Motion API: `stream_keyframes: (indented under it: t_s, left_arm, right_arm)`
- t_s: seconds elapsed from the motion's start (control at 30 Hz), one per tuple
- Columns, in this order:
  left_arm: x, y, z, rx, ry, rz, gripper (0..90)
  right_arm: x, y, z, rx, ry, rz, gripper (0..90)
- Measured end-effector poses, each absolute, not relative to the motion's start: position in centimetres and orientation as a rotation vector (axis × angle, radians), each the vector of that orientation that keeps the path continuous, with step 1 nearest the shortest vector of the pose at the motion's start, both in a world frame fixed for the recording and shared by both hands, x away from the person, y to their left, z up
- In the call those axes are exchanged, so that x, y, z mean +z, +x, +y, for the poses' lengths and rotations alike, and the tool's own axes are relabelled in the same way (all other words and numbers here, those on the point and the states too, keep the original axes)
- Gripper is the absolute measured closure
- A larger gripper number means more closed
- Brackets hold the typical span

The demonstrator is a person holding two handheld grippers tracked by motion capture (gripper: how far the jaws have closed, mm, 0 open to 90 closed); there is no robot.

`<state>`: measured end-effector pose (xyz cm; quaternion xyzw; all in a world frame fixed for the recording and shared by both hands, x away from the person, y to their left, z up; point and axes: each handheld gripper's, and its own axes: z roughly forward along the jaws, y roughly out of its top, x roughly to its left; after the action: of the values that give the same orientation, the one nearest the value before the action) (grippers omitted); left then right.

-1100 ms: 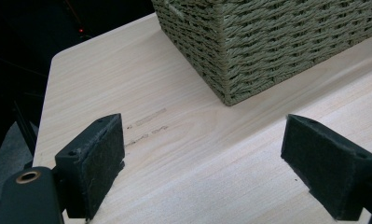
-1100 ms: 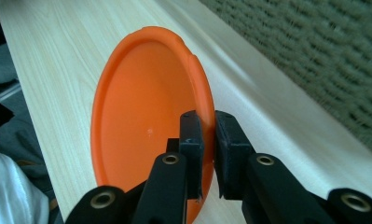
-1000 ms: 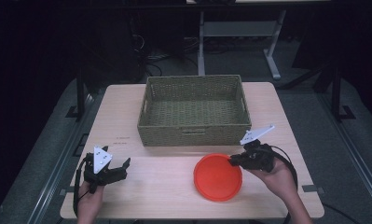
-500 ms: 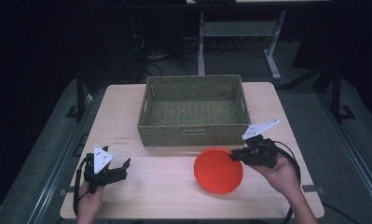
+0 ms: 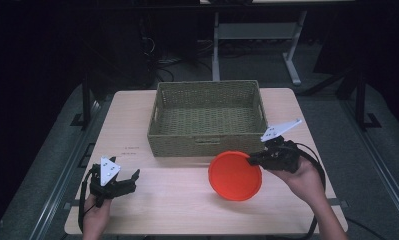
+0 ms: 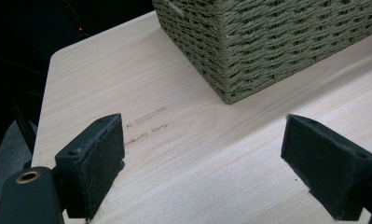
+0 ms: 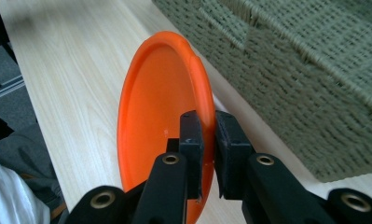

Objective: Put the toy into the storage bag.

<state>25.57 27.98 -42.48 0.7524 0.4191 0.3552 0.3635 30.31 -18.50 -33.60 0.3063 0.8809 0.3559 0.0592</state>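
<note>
Here a smooth, round orange plate [image 7: 160, 116] with a raised rim is pinched at its edge by the right gripper [image 7: 206, 140], tilted just before the woven wicker basket [image 5: 207, 117]. The left gripper [image 6: 211, 158] rests wide open, empty, on the pale wood-grain counter [image 5: 177, 200]; its faint printed marks cannot be read.

We see a round orange plate [image 5: 234, 176] with a raised rim, plain and glossy. It is tilted, its right edge lifted off the wooden table and pinched between the jaws of the right gripper [image 5: 251, 159]. It sits just in front of a woven basket [image 5: 207, 142], near its front right corner
</note>
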Motion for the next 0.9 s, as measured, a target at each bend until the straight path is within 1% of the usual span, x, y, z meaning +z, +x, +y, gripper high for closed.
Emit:
stream_keyframes:
  t_s: [0.9]
  left_arm:
    - [-42.3,25.5,28.3,0.917,1.938,1.088,12.8]
  right_arm:
    - [-29.9,31.7,-17.5,1.065,0.914,2.665,82.3]
